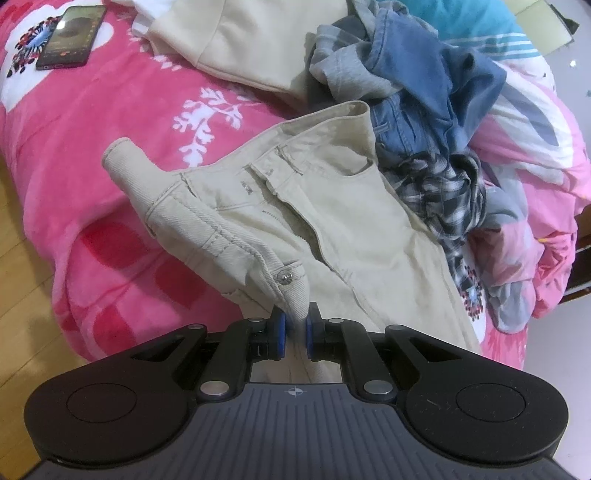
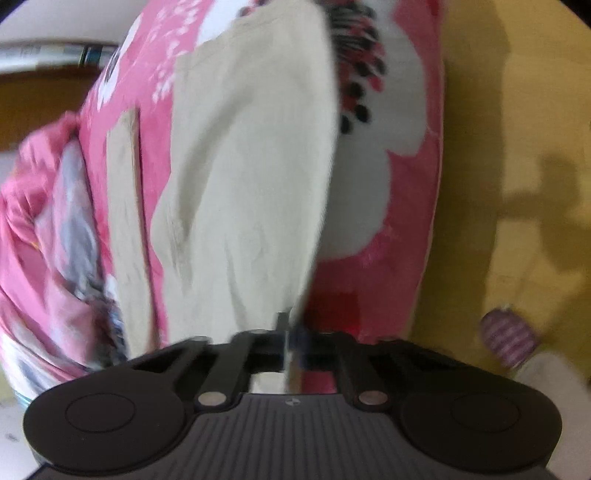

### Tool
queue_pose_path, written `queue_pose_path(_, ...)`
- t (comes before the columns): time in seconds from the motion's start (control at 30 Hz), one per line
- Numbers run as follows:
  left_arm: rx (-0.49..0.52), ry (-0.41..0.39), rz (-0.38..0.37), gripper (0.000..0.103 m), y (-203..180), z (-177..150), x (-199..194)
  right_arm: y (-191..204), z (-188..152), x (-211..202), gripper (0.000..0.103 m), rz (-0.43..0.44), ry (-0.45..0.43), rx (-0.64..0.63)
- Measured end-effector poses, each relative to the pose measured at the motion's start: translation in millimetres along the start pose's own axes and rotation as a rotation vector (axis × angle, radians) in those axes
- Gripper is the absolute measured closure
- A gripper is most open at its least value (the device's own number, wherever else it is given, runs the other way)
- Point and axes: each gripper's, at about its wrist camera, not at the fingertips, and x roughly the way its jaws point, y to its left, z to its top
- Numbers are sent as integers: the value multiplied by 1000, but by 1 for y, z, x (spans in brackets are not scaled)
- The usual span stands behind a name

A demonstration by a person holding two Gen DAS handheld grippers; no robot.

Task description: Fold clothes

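Lying across the pink floral blanket (image 1: 92, 147), the beige trousers (image 1: 332, 229) have their waistband toward the left gripper (image 1: 294, 334), and its blue pads (image 1: 281, 332) pinch the corner of the waistband just below the metal button (image 1: 284, 276). Right behind the trousers sits a heap of other clothes: a blue denim piece (image 1: 424, 85), a grey garment (image 1: 343, 66) and a black-and-white plaid shirt (image 1: 443, 188), which touches the far side of the trousers. A cream garment (image 1: 236, 40) lies further back, and a phone (image 1: 70, 35) rests on the blanket at the far left, well apart from everything.

From the right wrist view the picture is blurred by motion. It shows the trouser leg (image 2: 251, 166) stretching away over the blanket (image 2: 391, 221), and the right gripper (image 2: 291, 343) has its fingers pressed together on the edge of this cloth (the blur hides how much fabric is really between them). Only this view shows a person's foot in a striped slipper (image 2: 508, 341) on the yellow wooden floor (image 2: 498, 110).

Toward the near-left side the blanket edge drops to the floor (image 1: 18, 240), and the bare part of the blanket between the phone and the trousers is open.
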Motion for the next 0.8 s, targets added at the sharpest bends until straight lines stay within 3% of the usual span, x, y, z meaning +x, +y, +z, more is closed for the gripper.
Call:
queue_pose_path(0.17, -2, -5, -8, 95, 0, 3, -1, 36, -10, -18, 101, 18, -69, -85)
queue_pose_path(0.43, -32, -79, -129, 95, -21, 31, 4, 164, -16, -27, 101, 146, -161, -325)
queue_pose_path(0.6, -47, -115, -193, 95, -39, 57, 28, 250, -23, -4, 101, 176, -192, -471)
queue_pose_path(0.8, -16, -122, -256, 95, -66, 92, 76, 326, -30, 40, 101, 163, -233, -561)
